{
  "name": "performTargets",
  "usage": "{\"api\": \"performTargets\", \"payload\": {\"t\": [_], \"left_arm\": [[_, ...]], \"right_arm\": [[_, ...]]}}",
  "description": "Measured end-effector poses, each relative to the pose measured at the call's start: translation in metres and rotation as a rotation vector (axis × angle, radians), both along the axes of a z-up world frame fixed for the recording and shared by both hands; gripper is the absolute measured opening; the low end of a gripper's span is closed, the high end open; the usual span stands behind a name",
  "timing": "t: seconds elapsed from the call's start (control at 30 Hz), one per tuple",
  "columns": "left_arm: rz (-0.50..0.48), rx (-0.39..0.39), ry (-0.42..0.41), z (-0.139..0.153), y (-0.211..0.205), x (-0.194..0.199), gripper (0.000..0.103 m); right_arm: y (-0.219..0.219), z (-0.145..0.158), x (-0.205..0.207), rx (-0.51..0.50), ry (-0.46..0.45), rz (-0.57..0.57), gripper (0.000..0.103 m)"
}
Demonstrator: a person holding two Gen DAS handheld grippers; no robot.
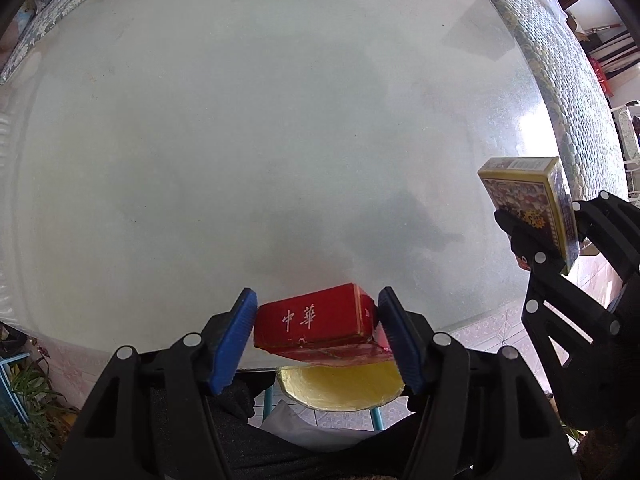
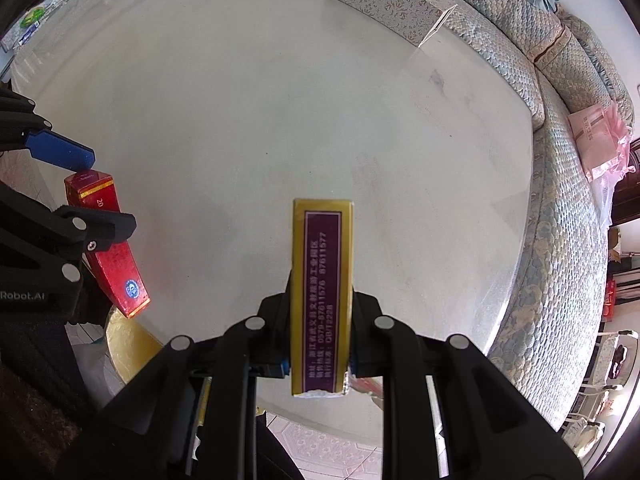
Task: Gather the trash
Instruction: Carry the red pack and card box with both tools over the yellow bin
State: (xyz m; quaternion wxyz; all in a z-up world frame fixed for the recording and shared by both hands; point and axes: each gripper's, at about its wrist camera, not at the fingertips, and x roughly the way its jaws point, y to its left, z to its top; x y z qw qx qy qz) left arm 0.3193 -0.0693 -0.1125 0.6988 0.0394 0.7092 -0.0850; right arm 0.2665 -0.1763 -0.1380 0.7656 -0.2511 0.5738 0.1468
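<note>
Red cigarette pack (image 1: 316, 322) sat clamped between the blue pads (image 1: 234, 340) of your left gripper (image 1: 318, 338), jaws about half open with the pack's ends filling the gap. It hung clear of the glass tabletop (image 1: 240, 140), near the table's front edge, above a yellow-gold dish (image 1: 340, 388) that showed below that edge. The pack's long axis ran across from pad to pad, printed face toward the camera; in the right wrist view it tilted, one end lower and pointing down toward the dish. Its flap looked loose underneath.

Your right gripper (image 2: 320, 344) had its jaws nearly closed on the gold-and-purple card box (image 2: 322, 296), gripping the two broad faces at the near end. That box's long axis pointed straight out along the fingers, narrow printed side facing the camera, far end out over the table. It too was off the glass, to the right of the red pack and well apart from it.

Judgement: both pieces were picked and in carry, with the drop-off not yet done; no bin showed in either view. To do the carry well you needed steady pressure on the red pack, since an end-to-end hold on crushable card could buckle or let it swing. You should have kept the long box level so it didn't lever out. A patterned tissue box (image 2: 392, 8) sat at the far side, out of the way.
</note>
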Motion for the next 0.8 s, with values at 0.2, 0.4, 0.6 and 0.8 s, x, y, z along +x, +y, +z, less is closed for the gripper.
{"api": "performTargets", "payload": {"t": [0.2,0.4,0.6,0.8], "left_arm": [[-0.036,-0.005,-0.02,0.015,-0.006,-0.026,0.061],[-0.084,0.004,-0.05,0.032,-0.004,-0.056,0.061],[-0.128,0.012,-0.068,0.032,-0.003,-0.091,0.062],[-0.165,0.002,-0.057,0.024,-0.001,-0.119,0.062]], "right_arm": [[-0.004,0.013,-0.031,0.0,-0.018,-0.01,0.02],[-0.001,0.023,-0.071,-0.002,-0.032,-0.005,0.02],[0.006,0.028,-0.109,0.006,-0.029,-0.007,0.02],[0.009,0.026,-0.142,0.019,-0.016,-0.008,0.02]]}}
